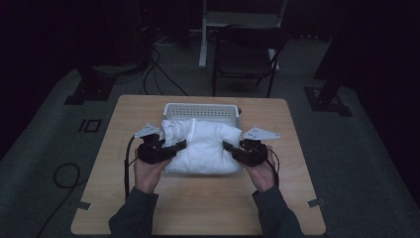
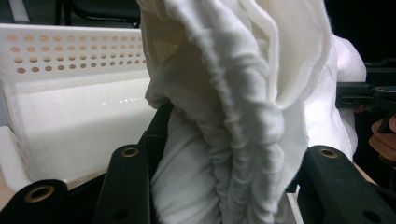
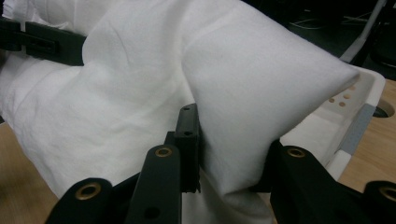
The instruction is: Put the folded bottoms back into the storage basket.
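Just in front of the white basket (image 1: 200, 110) on the worktop (image 1: 198, 208), I'm pinching the soft, floppy white cloth (image 1: 203, 146) at opposite side edges, left gripper (image 1: 173, 148) and right gripper (image 1: 232, 148) fingers both clenched on bunched fabric.

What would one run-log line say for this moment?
left gripper: shut on white cloth | right gripper: shut on white cloth | cloth: bunched, partly over white basket | table: wooden
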